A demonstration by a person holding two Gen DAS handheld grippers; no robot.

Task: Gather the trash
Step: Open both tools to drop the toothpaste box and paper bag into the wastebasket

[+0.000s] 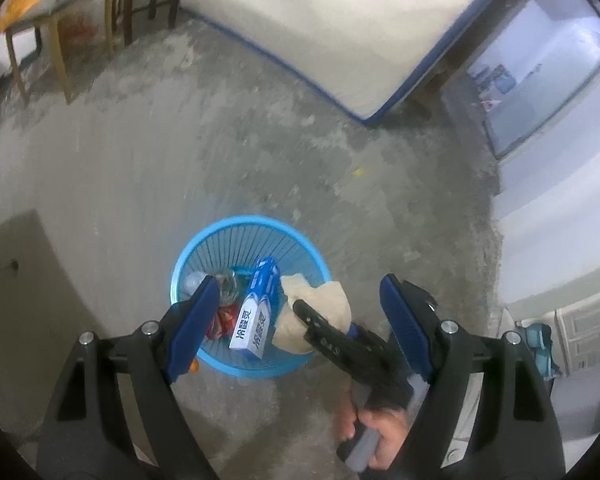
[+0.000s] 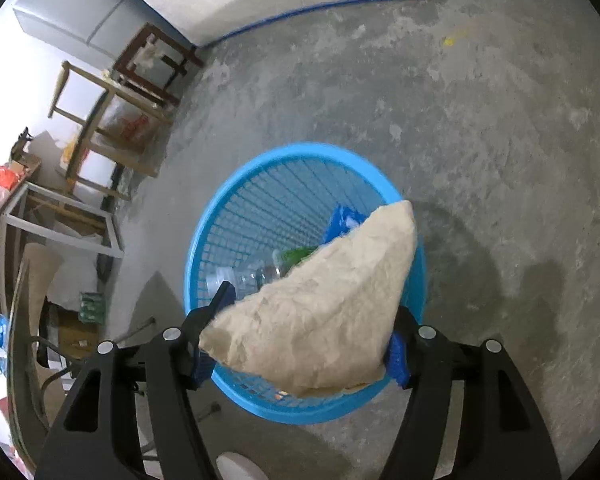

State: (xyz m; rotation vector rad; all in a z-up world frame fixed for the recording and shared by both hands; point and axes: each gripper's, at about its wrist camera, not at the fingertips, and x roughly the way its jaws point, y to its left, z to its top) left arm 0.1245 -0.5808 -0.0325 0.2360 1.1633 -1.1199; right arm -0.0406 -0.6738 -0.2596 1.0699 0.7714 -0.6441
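Both grippers are over a blue slatted basket (image 1: 204,240) that stands on the bare concrete floor (image 1: 140,160), which suits a drop from above. The basket already holds a clear plastic bottle (image 1: 224,284), a blue-and-white carton (image 1: 256,312) leaning against the right wall, and a red wrapper (image 1: 220,322) near the bottom. The left gripper (image 1: 300,320) sits over the near rim with its jaws wide and nothing between the pads; the basket's contents simply show through the gap. The right gripper (image 2: 304,328) comes in from the right side, carried in the person's hand (image 1: 380,436), and points down into the basket. A crumpled beige paper (image 2: 320,308) lies across its jaws, with most of its bulk over the near-right part of the basket and one corner reaching past the right rim. The jaws stand fairly wide, and the paper hides the blue pads (image 2: 396,356), so contact cannot be confirmed; the pads do not appear to be pressing it, which suggests a release in progress. Judged step: dropping the paper into the basket. Risk: the overhanging corner could catch on the rim and tip the paper onto the floor. A small yellow scrap (image 1: 357,171) lies on the far floor, well apart from the basket, possibly another item to collect.
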